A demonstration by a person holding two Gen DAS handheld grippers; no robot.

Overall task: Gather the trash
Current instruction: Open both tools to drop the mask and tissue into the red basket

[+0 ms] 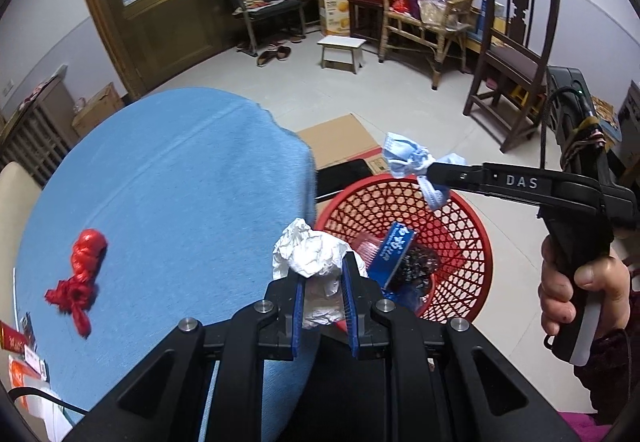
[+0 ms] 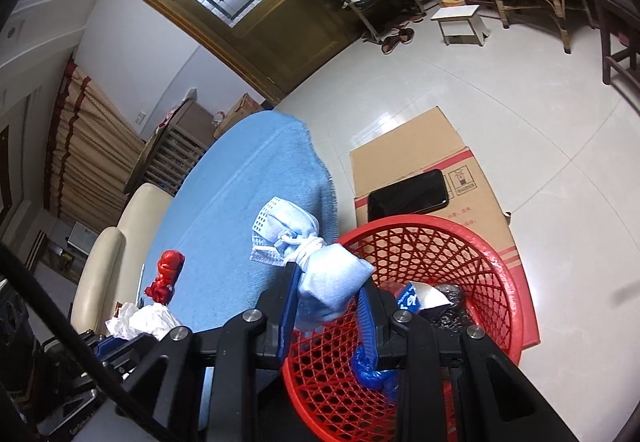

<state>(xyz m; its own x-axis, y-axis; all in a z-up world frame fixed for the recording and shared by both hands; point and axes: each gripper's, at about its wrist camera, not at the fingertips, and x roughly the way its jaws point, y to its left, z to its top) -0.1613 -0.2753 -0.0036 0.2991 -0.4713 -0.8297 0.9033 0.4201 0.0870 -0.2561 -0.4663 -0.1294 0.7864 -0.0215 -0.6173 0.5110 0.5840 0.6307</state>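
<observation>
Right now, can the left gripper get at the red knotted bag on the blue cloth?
Probably not yet: the left gripper is shut on crumpled white paper. The path over the blue cloth to the red knotted bag looks free.

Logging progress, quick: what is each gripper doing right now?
Left gripper: shut on the crumpled white paper.
Right gripper: shut on the knotted blue face mask, above the red basket.
</observation>
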